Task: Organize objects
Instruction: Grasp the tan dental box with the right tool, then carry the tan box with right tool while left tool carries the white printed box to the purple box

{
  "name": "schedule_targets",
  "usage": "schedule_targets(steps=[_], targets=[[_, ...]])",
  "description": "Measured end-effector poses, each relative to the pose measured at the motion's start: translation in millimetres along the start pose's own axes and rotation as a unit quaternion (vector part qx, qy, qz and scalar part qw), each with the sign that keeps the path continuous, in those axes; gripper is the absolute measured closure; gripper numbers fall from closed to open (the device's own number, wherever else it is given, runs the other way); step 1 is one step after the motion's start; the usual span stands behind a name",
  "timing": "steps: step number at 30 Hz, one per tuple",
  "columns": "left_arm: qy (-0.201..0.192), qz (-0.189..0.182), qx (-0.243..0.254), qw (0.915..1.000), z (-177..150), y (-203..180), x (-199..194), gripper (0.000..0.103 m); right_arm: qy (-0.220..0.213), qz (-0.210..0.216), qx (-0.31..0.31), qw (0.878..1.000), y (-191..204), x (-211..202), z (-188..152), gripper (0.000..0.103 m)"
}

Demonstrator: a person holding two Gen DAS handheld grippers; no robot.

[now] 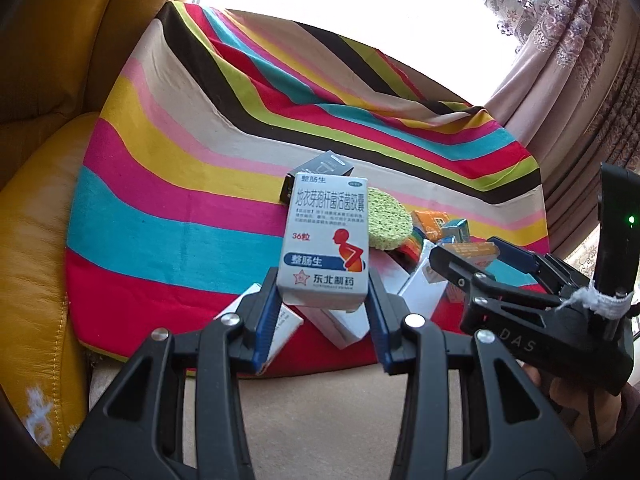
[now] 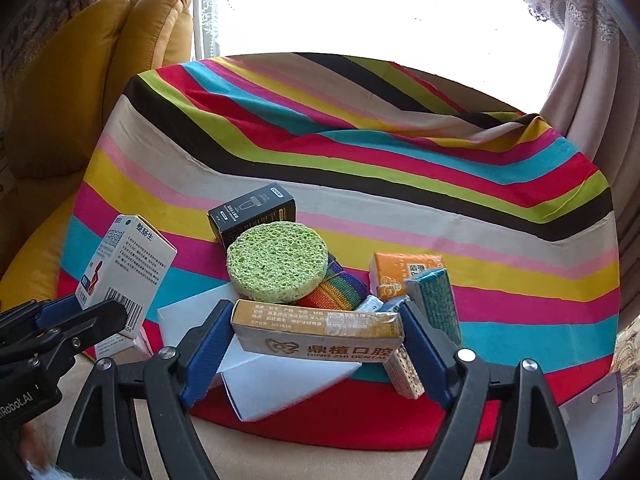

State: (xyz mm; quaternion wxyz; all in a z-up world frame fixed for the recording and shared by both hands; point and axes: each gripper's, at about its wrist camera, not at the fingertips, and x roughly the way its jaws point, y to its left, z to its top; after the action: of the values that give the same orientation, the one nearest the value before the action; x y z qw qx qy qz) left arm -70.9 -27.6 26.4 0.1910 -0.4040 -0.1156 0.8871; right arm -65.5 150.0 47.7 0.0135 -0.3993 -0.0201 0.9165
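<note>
Both grippers' fingers are clamping cartons above the striped cloth (image 2: 400,216), the left gripper (image 1: 324,300) pinching a white medicine box (image 1: 326,240), the right gripper (image 2: 316,344) squeezing a yellow dental-product box (image 2: 320,332), which probably wants level carrying clear of the green sponge (image 2: 276,260).

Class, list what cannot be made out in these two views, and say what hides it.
- Left wrist view: the green sponge is half hidden behind the white medicine box.
- Right wrist view: the white boxes under the yellow dental box are partly covered; no labels show.
- Both views: outside the window is glare.
</note>
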Motion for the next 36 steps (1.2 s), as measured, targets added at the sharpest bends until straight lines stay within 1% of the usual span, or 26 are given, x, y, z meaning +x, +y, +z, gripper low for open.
schedule_targets(steps=[3,9,13,18,23,29,36], targets=[[0.003,-0.006,0.012,0.9999,-3,-17,-2,0.058,-0.005,-0.002,0.013,1.000,-13,-12,-8,0.020],[0.012,-0.017,0.054,0.9983,-11,-58,-2,0.058,-0.008,-0.009,0.047,0.999,-47,-31,-25,0.020],[0.027,-0.030,0.068,0.9968,-17,-82,3,0.058,-0.005,-0.014,0.075,0.997,-73,-42,-40,0.020],[0.049,-0.048,0.098,0.9928,-28,-120,12,0.058,-0.001,-0.022,0.112,0.993,-108,-56,-59,0.020],[0.071,-0.063,0.125,0.9875,-38,-158,23,0.058,0.001,-0.031,0.151,0.988,-144,-68,-77,0.020],[0.098,-0.087,0.152,0.9797,-49,-199,40,0.058,0.005,-0.060,0.192,0.979,-194,-81,-102,0.020],[0.129,-0.118,0.190,0.9661,-62,-254,61,0.058,0.013,-0.107,0.241,0.964,-253,-94,-136,0.020]])
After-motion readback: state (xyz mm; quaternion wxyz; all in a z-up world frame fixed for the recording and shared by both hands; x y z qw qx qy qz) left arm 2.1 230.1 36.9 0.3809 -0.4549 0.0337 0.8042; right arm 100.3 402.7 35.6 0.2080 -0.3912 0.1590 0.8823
